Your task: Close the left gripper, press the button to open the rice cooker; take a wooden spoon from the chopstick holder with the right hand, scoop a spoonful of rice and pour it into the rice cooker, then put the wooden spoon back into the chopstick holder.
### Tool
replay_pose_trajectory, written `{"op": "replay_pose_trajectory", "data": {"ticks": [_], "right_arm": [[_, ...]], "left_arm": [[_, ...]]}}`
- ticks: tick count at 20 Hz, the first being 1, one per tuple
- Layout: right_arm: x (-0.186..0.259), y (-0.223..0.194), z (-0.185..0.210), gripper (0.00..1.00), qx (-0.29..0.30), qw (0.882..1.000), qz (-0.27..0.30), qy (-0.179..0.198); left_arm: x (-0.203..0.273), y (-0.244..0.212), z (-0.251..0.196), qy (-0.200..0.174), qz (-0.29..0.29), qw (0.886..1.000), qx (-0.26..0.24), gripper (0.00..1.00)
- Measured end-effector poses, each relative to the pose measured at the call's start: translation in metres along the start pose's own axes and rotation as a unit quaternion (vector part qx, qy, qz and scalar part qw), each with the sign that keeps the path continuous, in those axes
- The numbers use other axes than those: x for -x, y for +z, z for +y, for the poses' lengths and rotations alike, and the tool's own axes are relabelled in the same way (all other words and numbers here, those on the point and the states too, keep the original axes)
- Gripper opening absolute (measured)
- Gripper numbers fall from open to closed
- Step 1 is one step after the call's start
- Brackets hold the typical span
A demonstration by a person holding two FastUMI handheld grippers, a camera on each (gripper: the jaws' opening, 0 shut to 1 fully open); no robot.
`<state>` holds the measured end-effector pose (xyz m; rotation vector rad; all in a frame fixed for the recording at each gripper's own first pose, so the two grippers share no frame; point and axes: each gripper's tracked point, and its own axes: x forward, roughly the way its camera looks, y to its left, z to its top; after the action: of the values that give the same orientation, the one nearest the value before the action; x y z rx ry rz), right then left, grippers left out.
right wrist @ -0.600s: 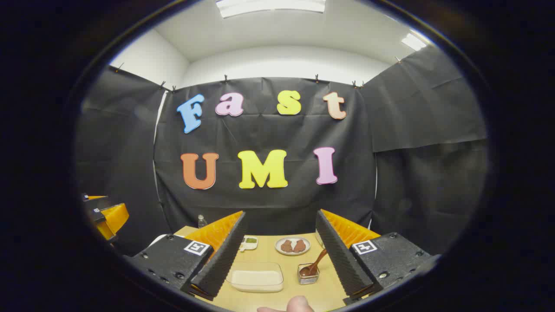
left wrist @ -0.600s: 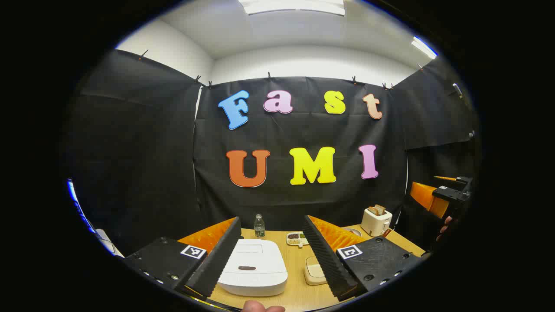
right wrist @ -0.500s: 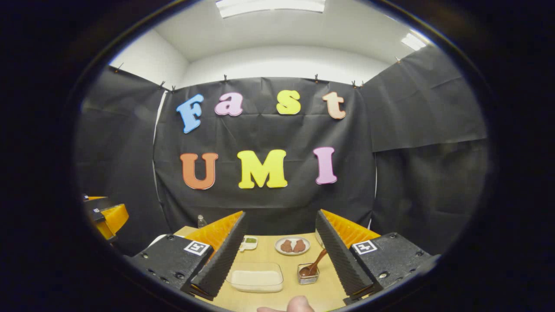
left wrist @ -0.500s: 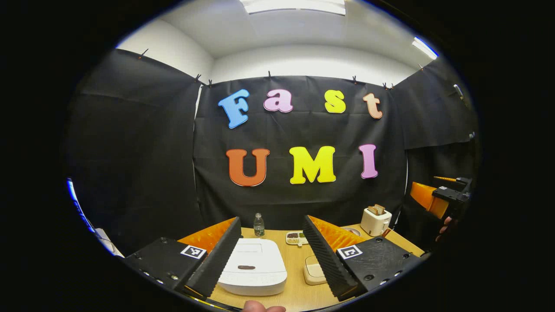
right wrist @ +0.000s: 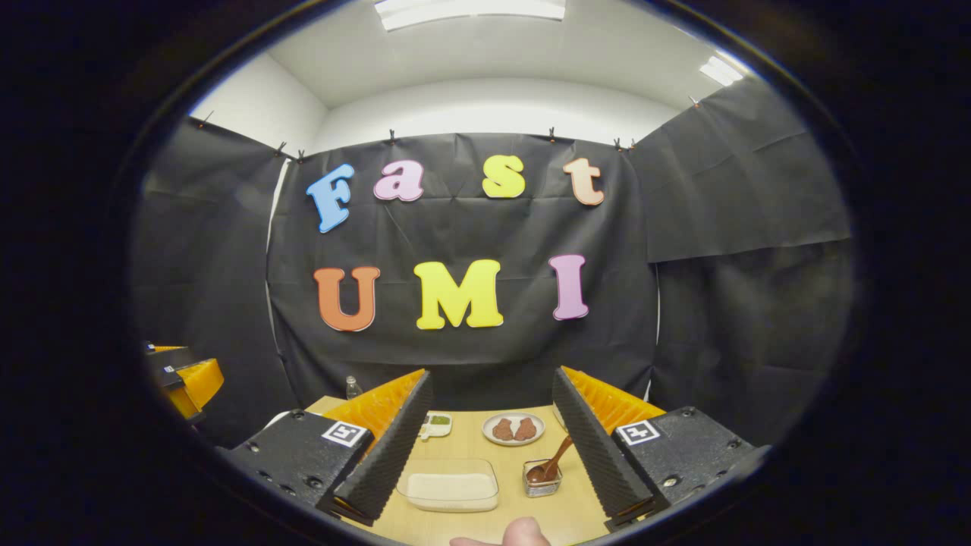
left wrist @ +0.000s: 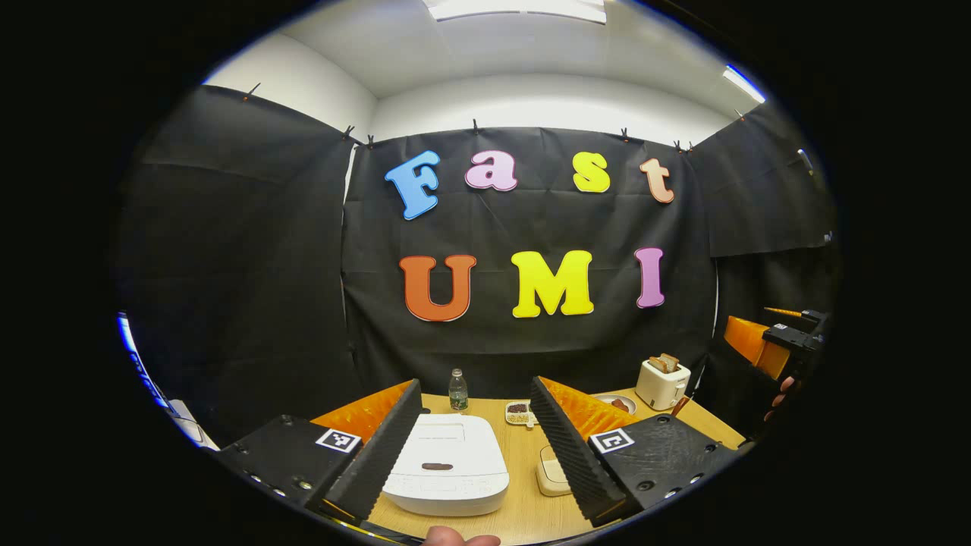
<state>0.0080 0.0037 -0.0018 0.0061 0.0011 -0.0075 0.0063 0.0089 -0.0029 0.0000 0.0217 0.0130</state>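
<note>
No readable text apart from the wall letters; the rice cooker panel marks are too blurred

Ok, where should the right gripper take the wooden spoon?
Probably on the bare handle of the wooden spoon, which leans up and right out of the chopstick holder. Come from above, with the right gripper fingers either side of it; the bowl sits down inside.

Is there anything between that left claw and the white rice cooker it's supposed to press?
Nothing visible. The left gripper hangs open above the closed rice cooker, with open air between them.
</note>
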Motion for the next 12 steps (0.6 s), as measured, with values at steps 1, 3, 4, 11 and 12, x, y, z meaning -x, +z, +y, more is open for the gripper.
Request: {"op": "replay_pose_trajectory", "data": {"ticks": [1, 3, 4, 11, 12], "right_arm": [[-0.001, 0.000, 0.001, 1.00, 0.002, 1.000, -0.001, 0.000], [-0.002, 0.000, 0.001, 1.00, 0.002, 1.000, 0.000, 0.000], [-0.002, 0.002, 0.002, 0.99, 0.000, 1.000, -0.001, 0.002], [-0.011, 0.005, 0.001, 1.00, 0.001, 1.000, -0.008, 0.003], [-0.012, 0.004, 0.001, 0.99, 0.001, 1.000, -0.006, 0.004]], "left_arm": [[0.000, 0.001, 0.000, 0.000, 0.000, 1.000, 0.001, 0.94], [-0.001, 0.001, 0.001, 0.001, 0.000, 1.000, 0.002, 0.94], [-0.002, 0.000, 0.002, 0.002, 0.001, 1.000, 0.003, 0.94], [-0.006, -0.003, 0.002, 0.003, 0.008, 1.000, 0.005, 0.94], [-0.007, -0.005, 0.001, 0.001, 0.011, 1.000, 0.005, 0.94]]}}
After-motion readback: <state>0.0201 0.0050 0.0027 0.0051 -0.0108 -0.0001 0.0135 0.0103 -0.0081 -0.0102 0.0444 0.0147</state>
